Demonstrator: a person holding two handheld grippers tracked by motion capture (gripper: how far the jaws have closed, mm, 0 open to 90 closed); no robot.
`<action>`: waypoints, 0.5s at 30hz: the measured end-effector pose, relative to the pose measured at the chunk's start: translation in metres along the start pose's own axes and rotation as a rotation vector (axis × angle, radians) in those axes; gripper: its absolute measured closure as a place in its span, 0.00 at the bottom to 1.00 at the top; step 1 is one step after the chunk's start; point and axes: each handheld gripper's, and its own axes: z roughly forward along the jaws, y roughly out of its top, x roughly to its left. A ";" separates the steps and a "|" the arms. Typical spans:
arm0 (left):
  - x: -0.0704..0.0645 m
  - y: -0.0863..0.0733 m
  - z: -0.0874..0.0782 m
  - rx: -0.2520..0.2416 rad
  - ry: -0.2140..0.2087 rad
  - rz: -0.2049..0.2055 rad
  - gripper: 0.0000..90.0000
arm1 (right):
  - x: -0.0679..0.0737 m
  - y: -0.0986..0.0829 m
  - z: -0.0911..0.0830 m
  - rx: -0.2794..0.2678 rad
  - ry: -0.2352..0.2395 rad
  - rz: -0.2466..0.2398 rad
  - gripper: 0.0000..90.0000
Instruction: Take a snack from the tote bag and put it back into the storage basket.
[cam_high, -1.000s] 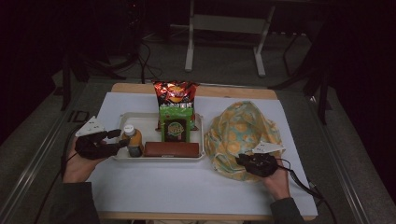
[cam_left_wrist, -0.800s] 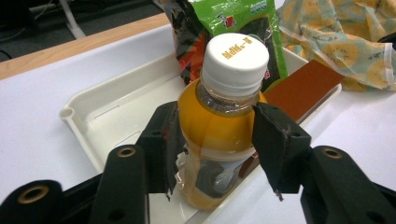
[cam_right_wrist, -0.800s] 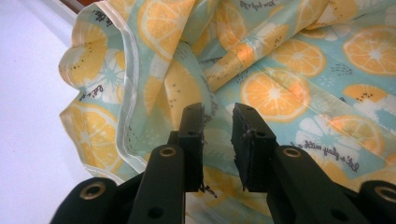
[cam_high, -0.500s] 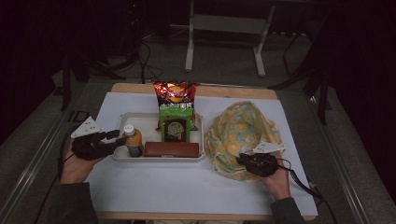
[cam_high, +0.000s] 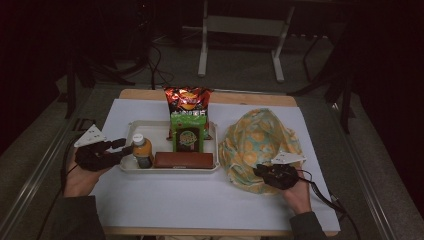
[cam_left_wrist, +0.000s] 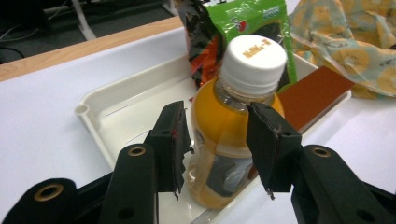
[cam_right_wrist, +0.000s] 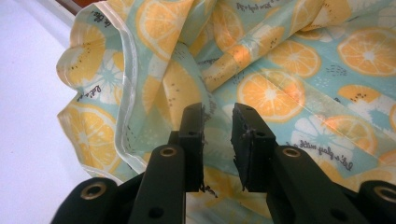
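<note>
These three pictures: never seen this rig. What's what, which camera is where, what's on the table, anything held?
No robot: a person holds a hand-held gripper in each hand. The high view looks down on the table; the other two cameras ride on the grippers. The left hand-held gripper has its jaws open on either side of an orange bottle standing in a white tray, not yet clamped. The tray also holds a green packet and a brown bar, with a red bag at its far rim. The right hand-held gripper sits slightly open over an orange-print cloth, holding nothing.
</note>
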 end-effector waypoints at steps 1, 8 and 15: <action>0.001 0.000 0.000 -0.002 0.007 -0.006 0.63 | 0.000 0.000 0.000 -0.001 0.000 -0.001 0.82; 0.005 -0.003 -0.001 -0.013 0.038 -0.033 0.63 | 0.000 0.000 0.000 -0.001 -0.001 -0.001 0.82; 0.010 -0.007 0.002 -0.008 0.074 -0.065 0.63 | 0.000 0.000 -0.001 -0.002 -0.004 -0.001 0.82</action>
